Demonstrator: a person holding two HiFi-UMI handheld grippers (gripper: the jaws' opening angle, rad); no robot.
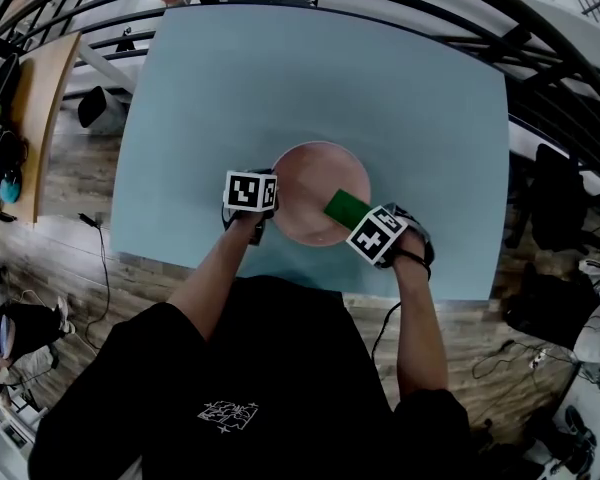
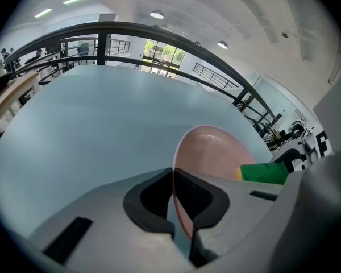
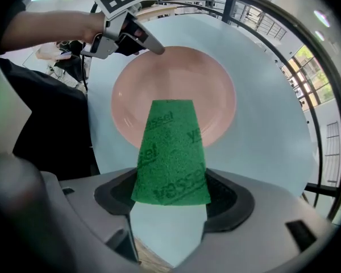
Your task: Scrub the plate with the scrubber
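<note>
Plate (image 1: 310, 183), pink and shallow, lies near the middle of the pale blue table (image 1: 200, 118), just in front of the person. At its left edge the left gripper (image 2: 173, 205) has its jaws closed on the rim, with the thin lip running between them. I take that grip to be there to pin the plate so it cannot slide or spin under a scrubbing stroke. It sits at the very edge, which leaves the bowl free. The bare pink surface between the two tools shows no suds or dirt that I can make out. Further right, the green scrubber (image 3: 171, 152) reaches out over the near-right part of the plate, printed face up. Whether its far end presses on the surface or hangs just above it, the pictures do not settle. At the right, the right gripper (image 3: 170, 201) is clamped on the scrubber's near end, so most of the sheet sticks out past the jaws. I judge this gives a long, flexible face to wipe with and keeps the hard jaws off the plate. Scrubbing looks about to begin or barely under way
</note>
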